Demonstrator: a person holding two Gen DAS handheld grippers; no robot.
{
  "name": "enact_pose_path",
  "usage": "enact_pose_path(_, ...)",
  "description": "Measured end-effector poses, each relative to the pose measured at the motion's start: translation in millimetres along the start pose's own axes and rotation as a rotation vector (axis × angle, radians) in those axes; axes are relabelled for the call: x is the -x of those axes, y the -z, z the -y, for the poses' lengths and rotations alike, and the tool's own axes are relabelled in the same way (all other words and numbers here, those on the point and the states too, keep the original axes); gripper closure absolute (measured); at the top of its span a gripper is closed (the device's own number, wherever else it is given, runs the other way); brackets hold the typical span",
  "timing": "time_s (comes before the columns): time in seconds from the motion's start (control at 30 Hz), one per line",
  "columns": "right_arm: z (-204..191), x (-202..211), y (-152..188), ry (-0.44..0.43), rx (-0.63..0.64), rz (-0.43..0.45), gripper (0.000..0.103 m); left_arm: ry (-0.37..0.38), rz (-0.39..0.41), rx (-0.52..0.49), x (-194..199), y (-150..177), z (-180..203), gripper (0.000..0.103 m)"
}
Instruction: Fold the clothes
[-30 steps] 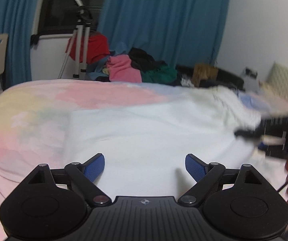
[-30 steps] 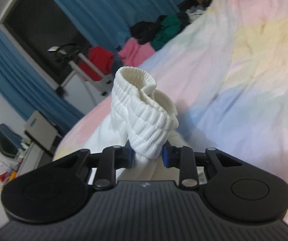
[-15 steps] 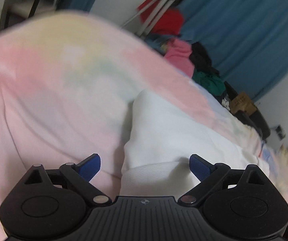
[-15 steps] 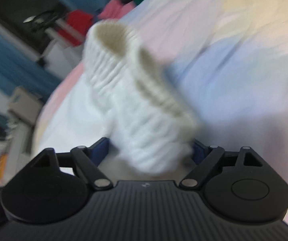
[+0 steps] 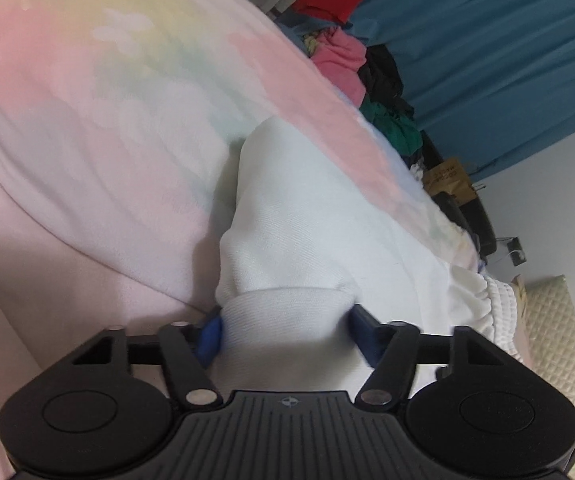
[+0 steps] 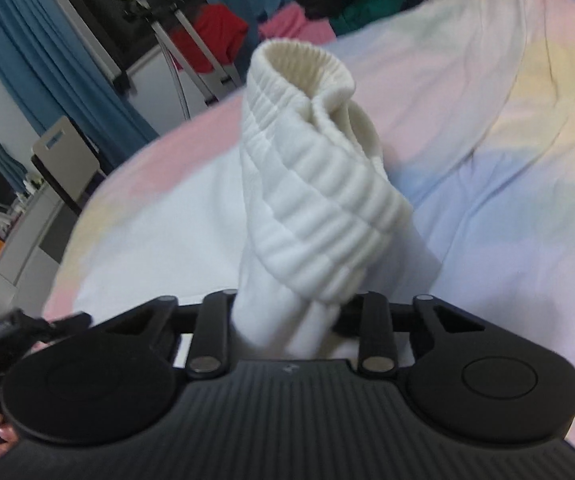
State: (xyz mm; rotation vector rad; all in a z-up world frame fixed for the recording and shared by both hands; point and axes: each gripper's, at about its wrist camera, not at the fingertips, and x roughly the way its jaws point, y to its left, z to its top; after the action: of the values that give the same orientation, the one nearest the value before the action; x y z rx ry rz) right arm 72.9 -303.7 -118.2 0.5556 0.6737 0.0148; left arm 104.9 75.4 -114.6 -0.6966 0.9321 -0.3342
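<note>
Both your grippers, left (image 5: 287, 330) and right (image 6: 287, 316), clamp the white garment (image 5: 327, 220), pinching hem and waistband (image 6: 311, 184) to fold it.

Beyond the pastel bedspread (image 5: 127, 128) hung blue curtains (image 5: 487, 60). Between bedspread and curtains lay a heap of red, pink, black and green clothes (image 5: 351, 60), near a cardboard box (image 5: 449, 180).

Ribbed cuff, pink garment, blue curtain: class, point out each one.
ribbed cuff (image 6: 319, 216), right wrist view, on its ribbing.
pink garment (image 5: 343, 64), left wrist view, on its middle.
blue curtain (image 5: 487, 60), left wrist view, on its folds.
</note>
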Motion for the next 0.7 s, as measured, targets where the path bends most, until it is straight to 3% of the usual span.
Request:
enact_pose_path(0.2, -6.0, 47.7, -36.1, -0.076, -0.015, 0.099, 0.074, 0.117, 0.043, 0.007, 26.0, -8.6, 29.0, 0.057)
enact_pose_path(0.43, 32.6, 103.3, -112.4, -0.091, -0.076, 0.225, 0.074, 0.180, 0.013, -0.103, -52.5, -28.2, 148.6, 0.058)
enact_pose_path(0.7, 131.9, 117.6, -215.6, 0.046, -0.219, 0.328, 0.075, 0.251, -0.022, -0.229, -142.3, -50.6, 285.3, 0.058)
